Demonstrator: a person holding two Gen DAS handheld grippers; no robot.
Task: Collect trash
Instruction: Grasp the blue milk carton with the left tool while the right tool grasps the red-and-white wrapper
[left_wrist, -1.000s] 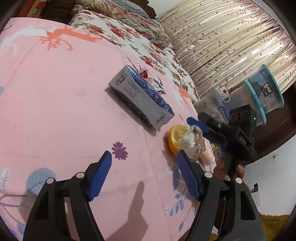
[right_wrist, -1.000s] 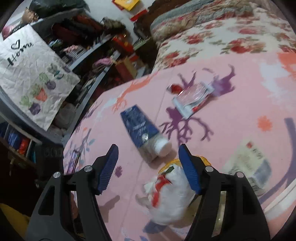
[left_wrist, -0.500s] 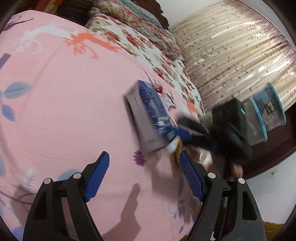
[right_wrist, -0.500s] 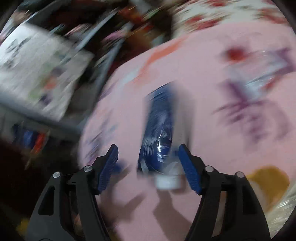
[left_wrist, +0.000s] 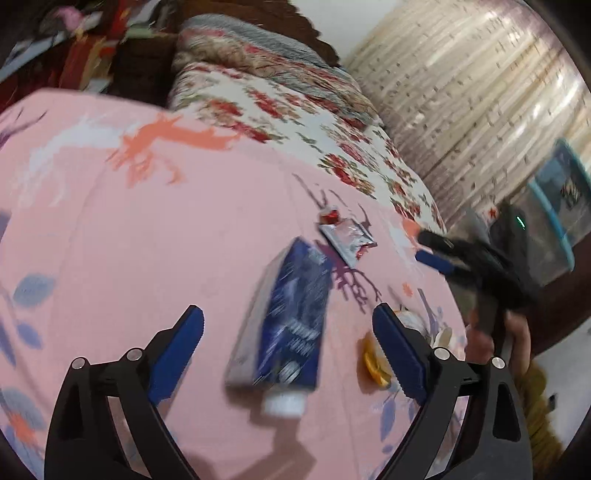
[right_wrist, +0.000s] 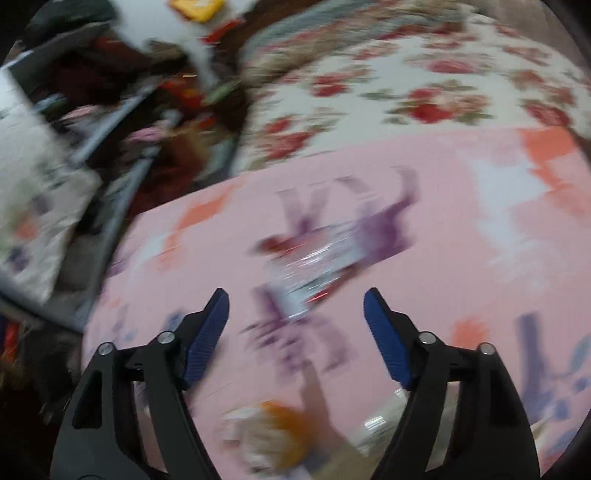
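Daylight glows through the curtain (left_wrist: 491, 103) ahead and to the right of the left gripper (left_wrist: 288, 350), which throws soft shadows on the sheet (left_wrist: 110, 240) below its fingers. Both fisheye views curve and darken at the rims. The right view is heavily motion-smeared, the wrapper (right_wrist: 317, 266) ahead of the right gripper (right_wrist: 295, 332) streaked; the carton (left_wrist: 291, 317) in the left view is mildly blurred.

left wrist: steeply down, close over pink sheet (left_wrist: 110, 240) | right wrist: same, blurred | shared: silver wrapper (left_wrist: 347, 238) (right_wrist: 314, 262)

Two handheld grippers share one build. The left gripper (left_wrist: 288, 354) has black plastic arms with triangular cut-outs, silver round screws at the pivots, and ribbed blue pads (left_wrist: 397, 354) on its fingertips. The right gripper (right_wrist: 295, 339) matches it; seen from the left wrist view, its black body carries a small green light.
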